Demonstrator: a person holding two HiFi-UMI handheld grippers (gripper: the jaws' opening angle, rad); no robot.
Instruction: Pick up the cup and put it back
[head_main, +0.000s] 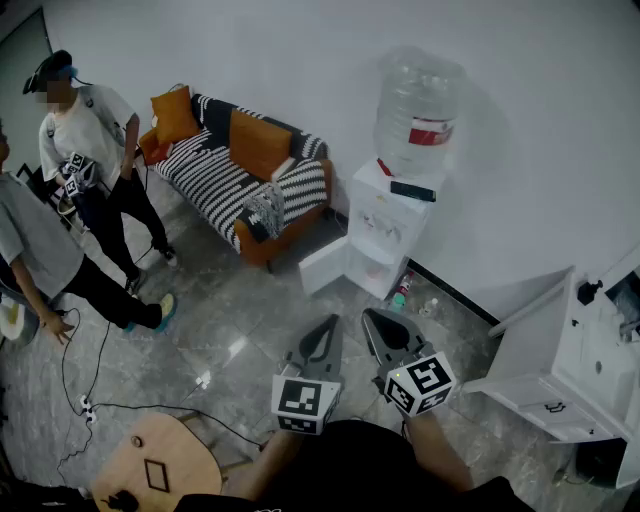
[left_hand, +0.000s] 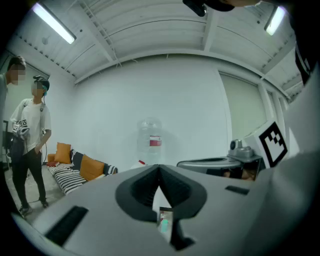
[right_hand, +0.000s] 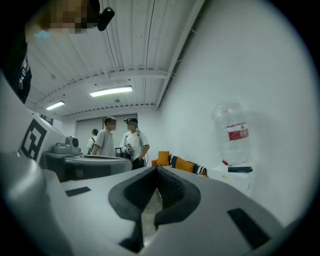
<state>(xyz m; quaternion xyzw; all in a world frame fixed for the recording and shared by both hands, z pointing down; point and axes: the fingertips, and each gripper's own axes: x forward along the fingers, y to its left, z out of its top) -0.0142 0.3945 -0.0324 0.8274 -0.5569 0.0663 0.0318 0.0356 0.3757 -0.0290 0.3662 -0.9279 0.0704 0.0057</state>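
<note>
Currently both grey two-jaw grippers are held level, side by side, aimed toward the white water dispenser (head_main: 383, 235) with a clear bottle (head_main: 418, 105) on top. The left gripper (head_main: 330, 322) has its jaws closed tip to tip with nothing between them. The right gripper (head_main: 371, 314) is likewise fully closed and empty. A small teal bottle (head_main: 399, 297) stands on the grey floor (head_main: 230, 320) at the dispenser's foot. Left of the dispenser sits a black-and-white striped sofa (head_main: 225, 175) with orange cushions (head_main: 258, 143). The cup cannot be made out in any view.
</note>
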